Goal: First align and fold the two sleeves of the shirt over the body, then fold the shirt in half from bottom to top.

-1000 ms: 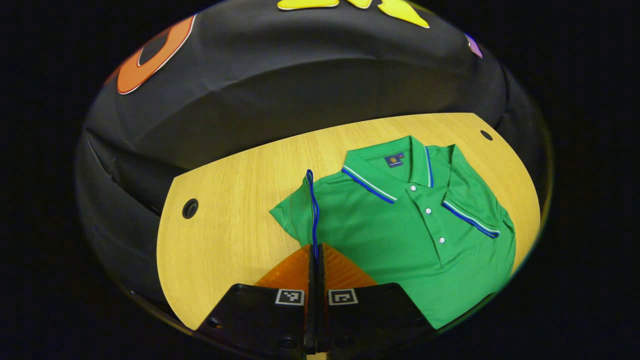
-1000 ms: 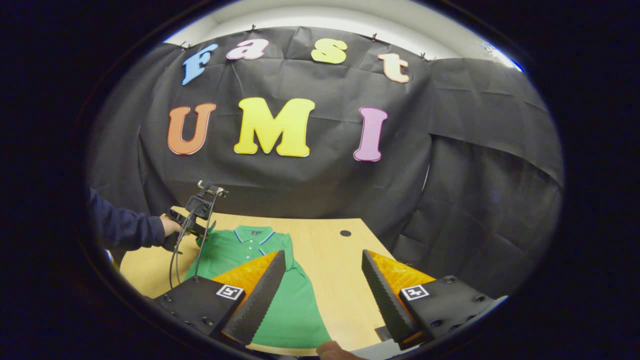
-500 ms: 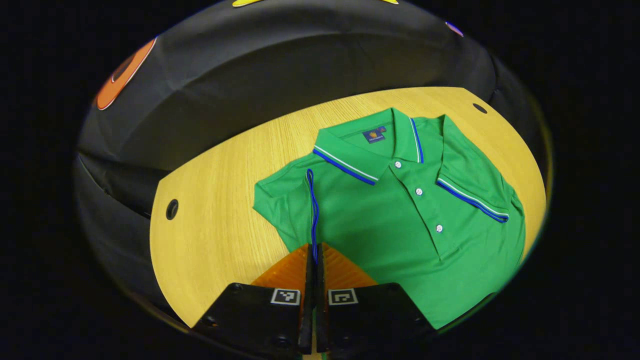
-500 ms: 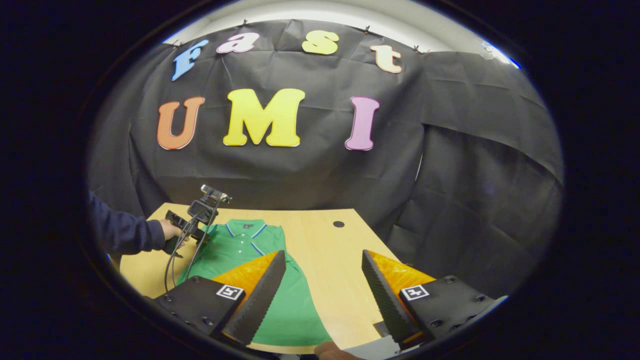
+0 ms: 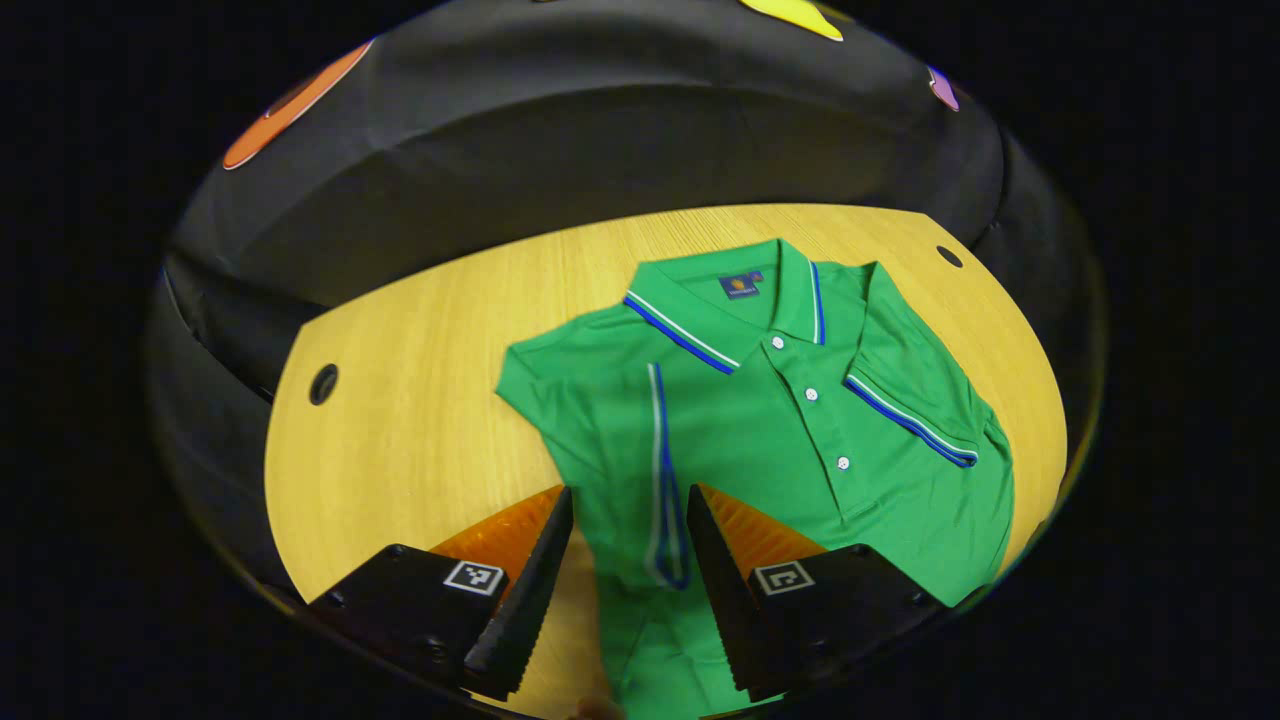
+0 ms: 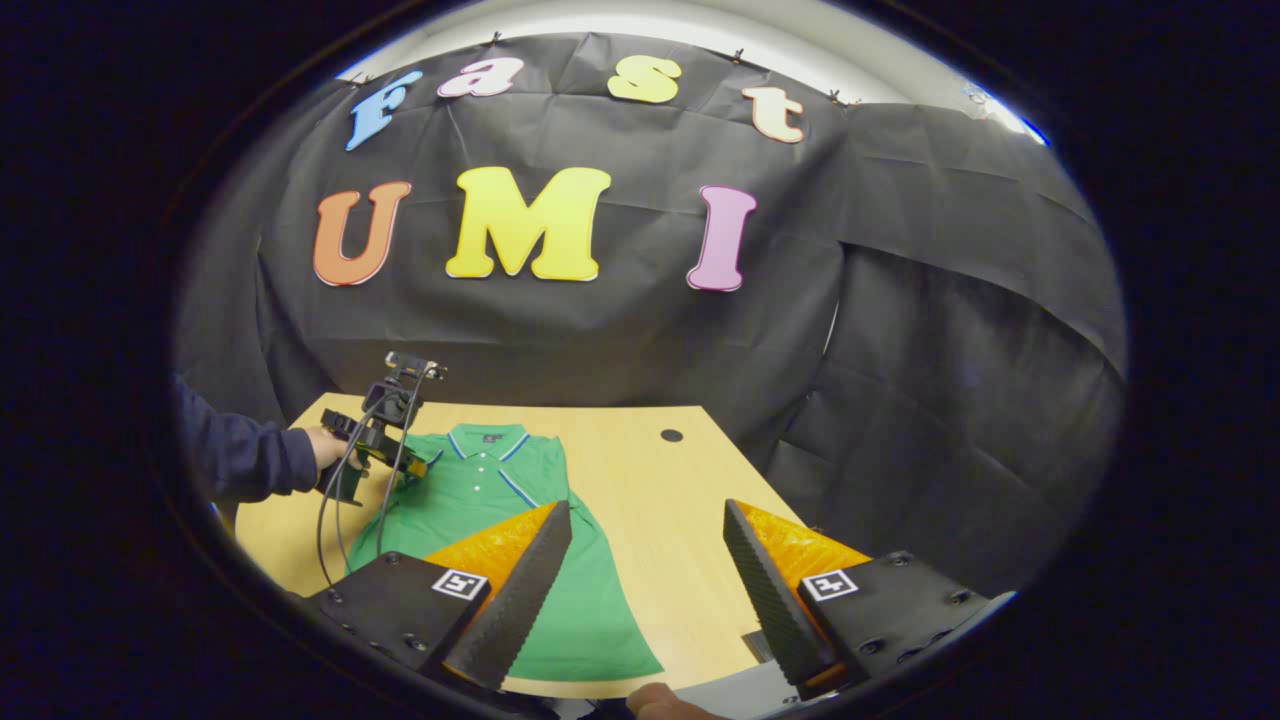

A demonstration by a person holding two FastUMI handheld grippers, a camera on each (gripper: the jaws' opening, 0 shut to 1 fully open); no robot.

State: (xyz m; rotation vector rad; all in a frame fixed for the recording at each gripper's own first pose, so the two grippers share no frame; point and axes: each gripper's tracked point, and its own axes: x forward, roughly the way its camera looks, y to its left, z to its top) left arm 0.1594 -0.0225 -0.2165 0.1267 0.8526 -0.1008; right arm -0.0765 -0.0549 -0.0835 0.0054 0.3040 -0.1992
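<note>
Left sleeve (image 5: 640, 470) released onto shirt (image 5: 780, 420).
Left hand-held gripper (image 5: 622, 560) is now gaping, sleeve lying between its fingers; right hand-held gripper (image 6: 648, 570) is idling open; both sleeves folded.

Shirt (image 5: 760, 440) flat on the table (image 5: 420, 400) (both sleeves over its body), wall behind.

The left tool (image 5: 620, 560) has opened, dropping the sleeve (image 5: 640, 470) onto the shirt (image 5: 780, 440).

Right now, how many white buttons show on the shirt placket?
3, in a line down the placket of the shirt in the left gripper view: top button just below the collar, middle button, bottom button. None look hidden.
</note>
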